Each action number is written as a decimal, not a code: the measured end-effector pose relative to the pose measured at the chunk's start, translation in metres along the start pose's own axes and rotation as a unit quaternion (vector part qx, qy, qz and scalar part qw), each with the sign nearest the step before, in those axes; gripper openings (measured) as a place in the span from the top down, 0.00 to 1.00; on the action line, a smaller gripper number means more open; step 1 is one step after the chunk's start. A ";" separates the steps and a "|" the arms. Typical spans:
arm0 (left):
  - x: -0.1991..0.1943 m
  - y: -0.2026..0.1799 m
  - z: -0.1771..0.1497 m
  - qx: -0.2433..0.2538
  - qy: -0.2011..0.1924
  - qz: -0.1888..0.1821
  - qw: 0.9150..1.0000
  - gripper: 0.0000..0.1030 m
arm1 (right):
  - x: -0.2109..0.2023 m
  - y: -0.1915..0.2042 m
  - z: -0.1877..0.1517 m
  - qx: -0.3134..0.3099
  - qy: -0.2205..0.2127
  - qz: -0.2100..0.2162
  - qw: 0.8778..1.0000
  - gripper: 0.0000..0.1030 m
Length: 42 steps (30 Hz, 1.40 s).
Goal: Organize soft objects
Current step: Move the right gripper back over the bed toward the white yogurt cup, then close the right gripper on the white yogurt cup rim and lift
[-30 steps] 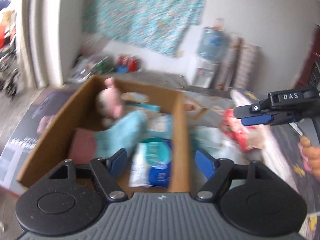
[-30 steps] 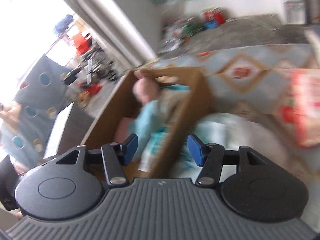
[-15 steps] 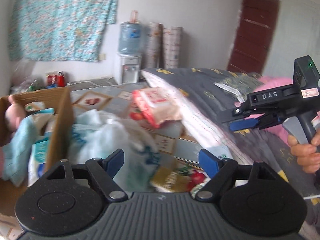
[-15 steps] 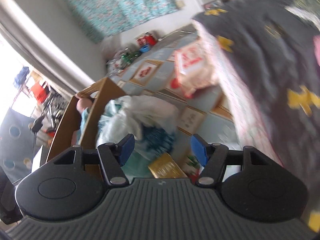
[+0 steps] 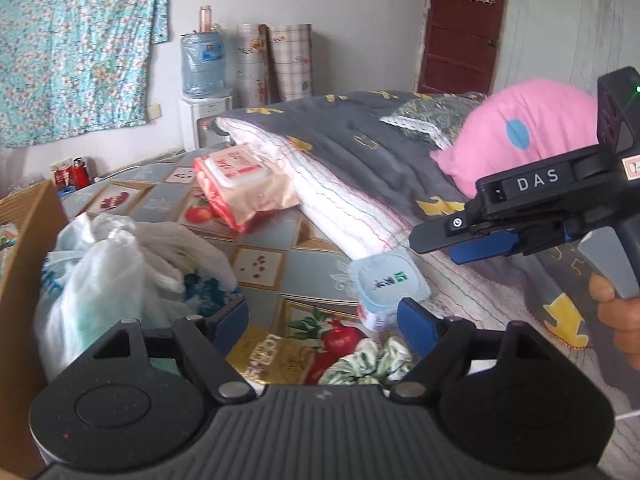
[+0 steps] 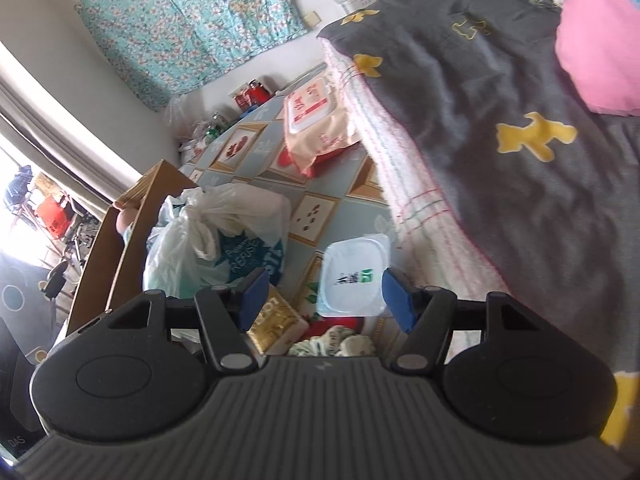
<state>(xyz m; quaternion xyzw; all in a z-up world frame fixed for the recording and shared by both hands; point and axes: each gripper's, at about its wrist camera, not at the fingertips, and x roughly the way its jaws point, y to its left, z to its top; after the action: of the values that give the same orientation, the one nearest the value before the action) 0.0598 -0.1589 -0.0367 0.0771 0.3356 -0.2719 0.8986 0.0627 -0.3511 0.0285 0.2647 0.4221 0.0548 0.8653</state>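
My left gripper (image 5: 325, 320) is open and empty above a gold pack (image 5: 260, 354) and a green-and-white scrunchie (image 5: 368, 364) on the patterned mat. My right gripper (image 5: 452, 240), held by a hand (image 5: 618, 316), hovers at the right. In its own view the right gripper (image 6: 325, 296) is open. A small wipes pack with a pale lid (image 6: 352, 276) shows between its fingers, and the pads do not press on it. A tied white plastic bag (image 5: 120, 264) leans on the cardboard box (image 5: 24, 240) at the left. A pink wipes pack (image 5: 240, 184) lies farther back.
A grey quilt with yellow bears (image 5: 360, 152) and a pink pillow (image 5: 520, 132) fill the right side. A water dispenser (image 5: 202, 68), rolled mats (image 5: 272, 64) and a dark red door (image 5: 460, 28) stand at the back wall. Soft items sit inside the box (image 6: 120, 248).
Both views swung right from over the open box to the mat and bedding. The box now sits at the left edge, and both grippers have dropped closer to the small wipes pack.
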 end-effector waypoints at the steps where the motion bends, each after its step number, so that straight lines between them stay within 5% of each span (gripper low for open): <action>1: 0.002 -0.003 0.000 0.005 0.000 -0.001 1.000 0.20 | -0.001 -0.002 -0.001 -0.001 -0.003 -0.001 1.000 0.39; 8: 0.025 -0.026 -0.003 0.033 0.018 -0.025 0.999 0.20 | -0.006 -0.014 -0.002 -0.001 -0.019 -0.003 1.000 0.42; 21: 0.087 -0.045 0.005 0.065 0.061 -0.060 0.994 0.21 | 0.030 -0.034 0.009 0.030 0.030 0.011 0.999 0.67; 42: 0.129 -0.036 0.008 0.059 0.073 -0.066 0.993 0.42 | 0.074 -0.036 0.018 0.034 0.051 0.011 0.998 0.79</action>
<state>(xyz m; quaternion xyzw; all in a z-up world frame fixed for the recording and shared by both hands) 0.1257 -0.2479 -0.1121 0.1278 0.3884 -0.3433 0.8456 0.1188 -0.3658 -0.0325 0.2954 0.4643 0.0633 0.8325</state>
